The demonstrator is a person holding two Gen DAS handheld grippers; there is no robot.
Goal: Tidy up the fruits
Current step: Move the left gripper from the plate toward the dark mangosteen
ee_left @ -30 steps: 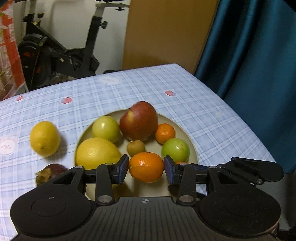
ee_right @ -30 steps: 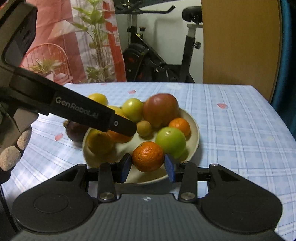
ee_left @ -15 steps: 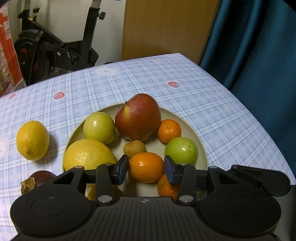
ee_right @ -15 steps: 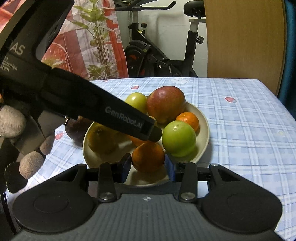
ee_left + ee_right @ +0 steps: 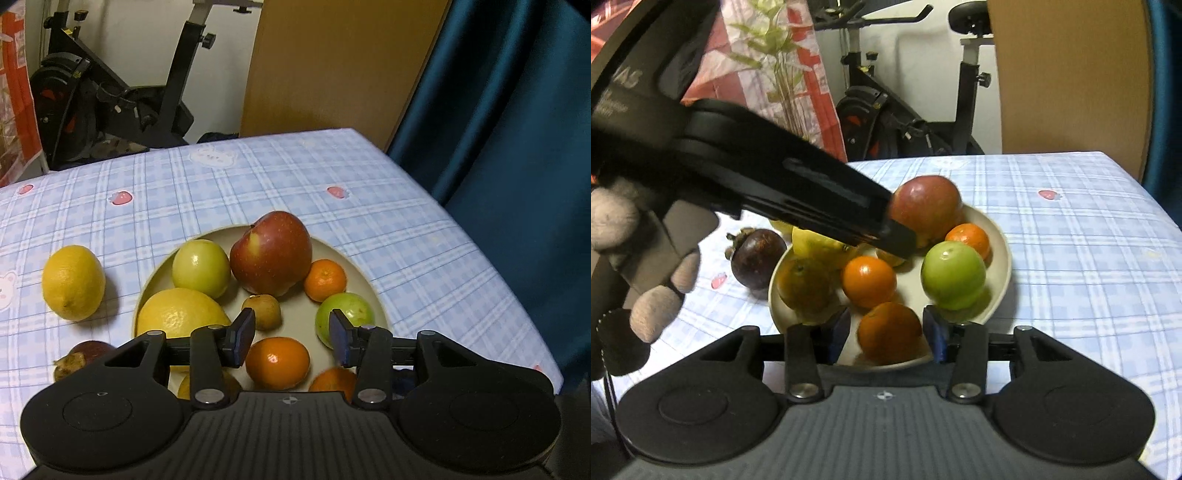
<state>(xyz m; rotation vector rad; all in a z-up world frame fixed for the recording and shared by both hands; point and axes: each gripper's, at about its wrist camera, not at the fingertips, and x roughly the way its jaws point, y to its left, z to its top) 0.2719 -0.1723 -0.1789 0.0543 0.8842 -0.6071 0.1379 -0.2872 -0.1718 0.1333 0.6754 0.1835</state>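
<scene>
2 grippers work over the plate (image 5: 373, 291) at once, each letting go of a tangerine onto its near side. The left gripper (image 5: 291, 338) has its jaws opening, with a tangerine (image 5: 277, 363) lying between them and clear of both pads. The right gripper (image 5: 888, 338) is likewise opening around its own tangerine (image 5: 889, 332), which sits at the plate's near rim with a gap on either side.

To finish well, I would let each fruit settle before backing straight away from the plate, so no pad nudges it against the green fruit (image 5: 953, 275) or off the rim.

A lemon (image 5: 73, 282) and a mangosteen (image 5: 758, 257) lie left of the plate.

White lettering on the left gripper's body is blurred; only "AS" reads.
</scene>
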